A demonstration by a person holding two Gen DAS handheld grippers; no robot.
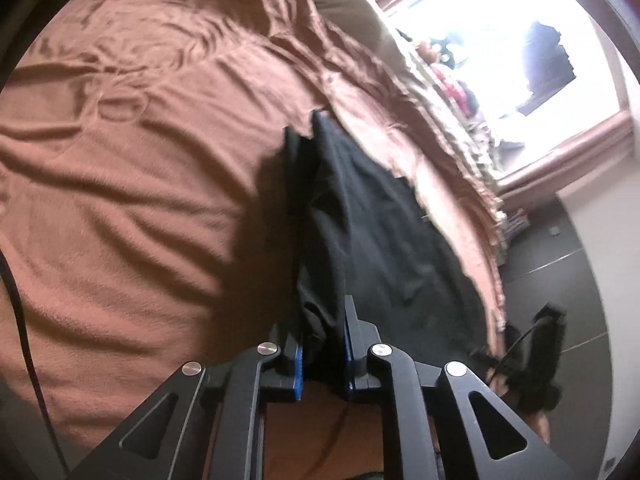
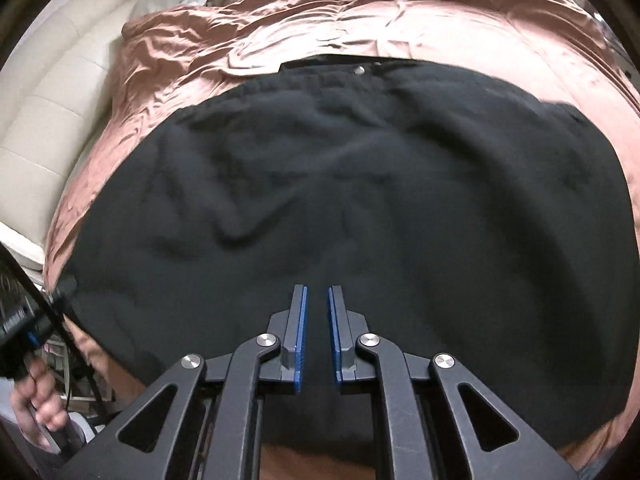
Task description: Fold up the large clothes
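Black, soft woven cloth fills most of the right wrist view: a large black garment point(image 2: 360, 184) lies spread across a bed covered by a wrinkled rust-brown satin bedspread point(image 2: 304, 20). Along the garment's far edge runs a flat band with a small silver snap button point(image 2: 361, 70) on it, which suggests a waistband, though the kind of garment cannot be told for sure. The cloth lies mostly flat with shallow creases, and its near edge hangs past the side of the bed.

The right tool point(image 2: 317, 300) hovers over the near part of the garment. Its blue-padded fingers point(image 2: 301, 332) stand slightly apart with only the flat fabric showing below between them, so it holds nothing. At the left edge of that view a bare hand point(image 2: 38, 404) grips the handle of the other device, next to a cream padded headboard point(image 2: 52, 92).

In the left wrist view the left tool point(image 1: 324, 320) is clamped on a bunched fold of the same black garment point(image 1: 360, 216), the fabric pinched between its blue pads point(image 1: 298, 368) and rising in a narrow drape toward the bed's edge. The brown bedspread point(image 1: 132, 184) stretches away to the left of it. Beyond the bed edge are a dark tiled floor point(image 1: 560, 272) and a bright, washed-out window with a pinkish frame point(image 1: 580, 136).
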